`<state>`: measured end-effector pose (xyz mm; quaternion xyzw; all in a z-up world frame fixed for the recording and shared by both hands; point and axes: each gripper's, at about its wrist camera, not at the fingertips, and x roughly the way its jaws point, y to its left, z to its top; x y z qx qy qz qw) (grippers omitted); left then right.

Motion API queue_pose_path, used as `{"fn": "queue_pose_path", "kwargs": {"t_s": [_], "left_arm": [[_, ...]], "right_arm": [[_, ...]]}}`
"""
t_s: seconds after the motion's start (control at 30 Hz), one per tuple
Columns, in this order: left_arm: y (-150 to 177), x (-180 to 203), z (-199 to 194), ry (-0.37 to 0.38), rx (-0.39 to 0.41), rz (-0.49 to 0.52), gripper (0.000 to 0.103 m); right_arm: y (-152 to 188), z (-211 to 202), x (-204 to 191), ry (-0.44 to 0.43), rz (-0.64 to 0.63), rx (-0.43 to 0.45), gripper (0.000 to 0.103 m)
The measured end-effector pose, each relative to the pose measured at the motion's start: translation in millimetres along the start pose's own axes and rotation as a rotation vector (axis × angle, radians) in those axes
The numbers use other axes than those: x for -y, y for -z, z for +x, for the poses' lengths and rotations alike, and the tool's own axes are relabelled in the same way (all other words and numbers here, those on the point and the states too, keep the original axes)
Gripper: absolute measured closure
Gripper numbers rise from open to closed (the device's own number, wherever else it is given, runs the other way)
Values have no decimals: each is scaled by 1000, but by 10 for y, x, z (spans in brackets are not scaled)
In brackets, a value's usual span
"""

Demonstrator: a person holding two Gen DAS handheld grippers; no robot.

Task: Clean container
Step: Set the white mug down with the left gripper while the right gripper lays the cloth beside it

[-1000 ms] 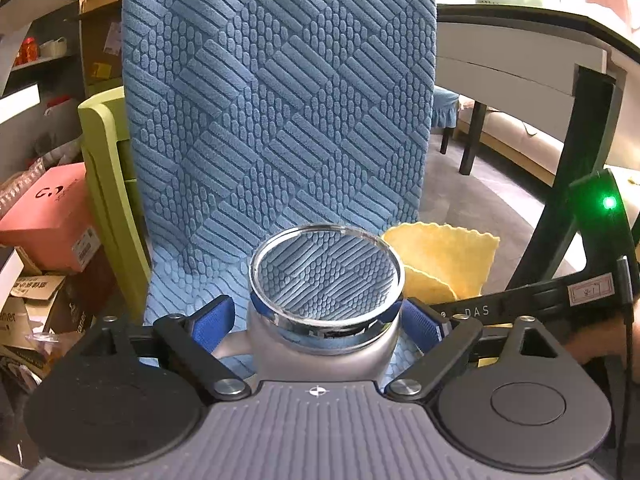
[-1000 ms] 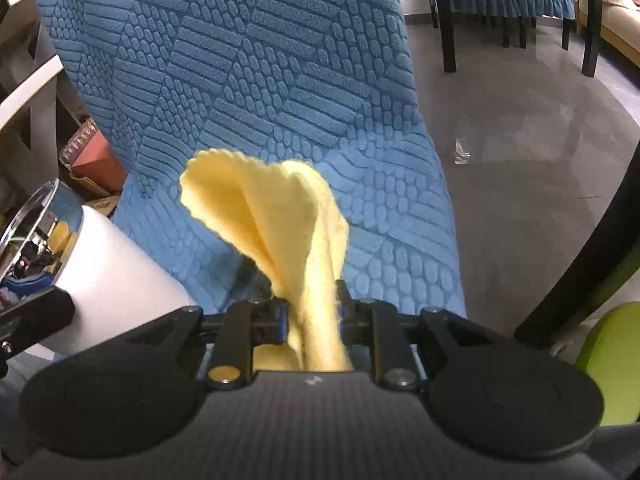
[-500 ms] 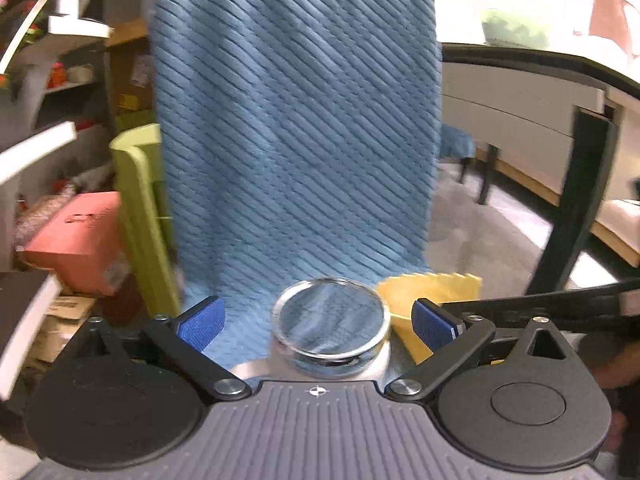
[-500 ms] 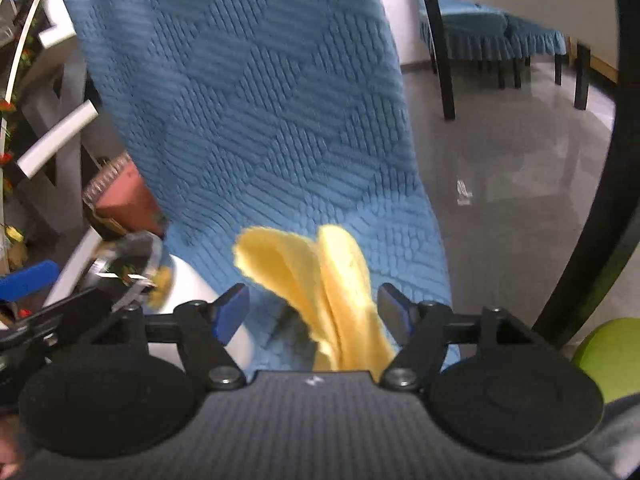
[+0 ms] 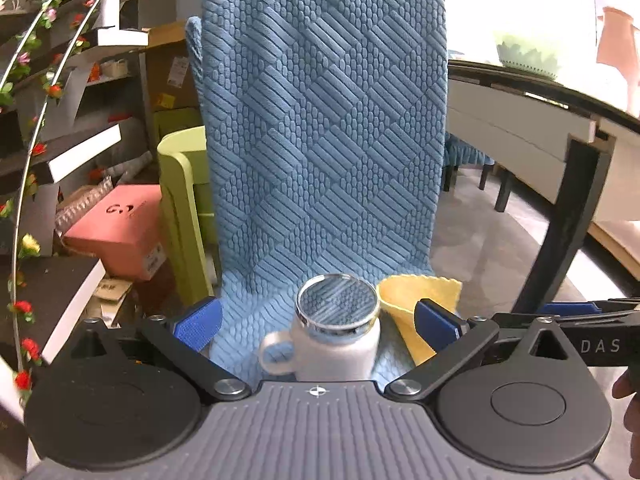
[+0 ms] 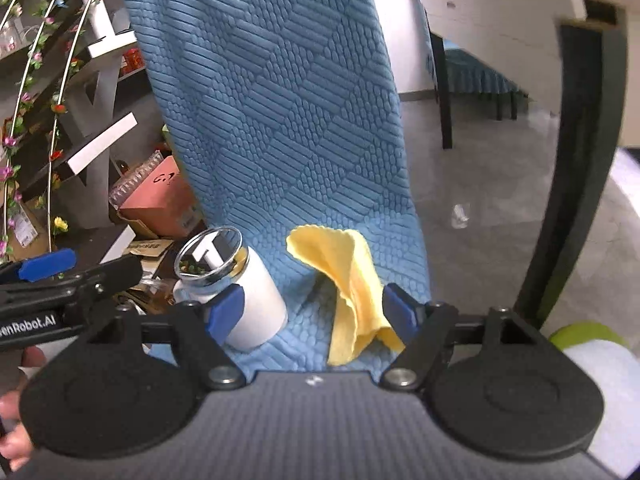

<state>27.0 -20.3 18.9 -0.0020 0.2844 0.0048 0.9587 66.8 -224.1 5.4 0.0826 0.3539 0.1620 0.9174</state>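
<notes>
A white jar with a handle (image 5: 340, 346) and a shiny metal lid (image 5: 338, 306) stands upright on the blue-covered chair seat (image 5: 248, 320). My left gripper (image 5: 318, 322) hovers above and behind it. Its jaws are still opening, and the blue pads (image 5: 198, 322) stand well clear of the jar. A yellow cloth (image 6: 352, 280) lies crumpled on the seat to the right of the jar (image 6: 256, 300). My right gripper (image 6: 313, 312) is above the cloth with its jaws opening. The cloth shows between them, loose and close to the right pad (image 6: 400, 312).
The chair's tall blue backrest (image 5: 320, 140) rises just behind. Shelves with artificial flowers (image 5: 60, 92), a pink box (image 5: 116, 232) and a green chair (image 5: 184, 208) stand to the left. A table with a black leg (image 5: 568, 224) is at the right, over grey floor (image 6: 480, 184).
Both grippers opened and drew up and back. The left let go of the jar and the right let go of the yellow cloth, and both things now rest on the seat.
</notes>
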Motion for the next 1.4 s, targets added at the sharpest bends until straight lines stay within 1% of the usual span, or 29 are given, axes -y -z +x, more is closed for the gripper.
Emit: {"fn": "queue_pose_path", "kwargs": {"t_s": [0.1,0.2,0.27,0.3,0.33,0.4,0.6,0.83,1.1,1.4], "left_arm": [[29,28,-147,5,-1,1,0],[68,39,-231,14,0,-11,0],[86,33,-267,23,-4,-23,0],[90,23,-276,25,-6,-30,0],[95,12,-285,26,-6,-38,0],[92,-7,-295,13,-7,-41,0],[95,-34,-292,-30,-11,-27,0],[92,-78,-288,-49,-25,-31,0],[112,-138,-285,-56,-47,-50,0],[99,-135,-280,-43,-48,-42,0]], "right_arm": [[26,-140,-60,-3,-7,9,23],[52,-252,-125,2,-9,19,15],[58,-302,-170,10,-15,25,15],[51,-319,-186,18,-17,30,12],[40,-330,-197,28,-19,36,5],[35,-350,-205,53,-25,49,0],[17,-359,-193,52,-21,45,0],[4,-381,-210,46,-20,42,0],[-6,-379,-217,63,-26,22,0],[-2,-320,-244,61,-35,5,0]]}}
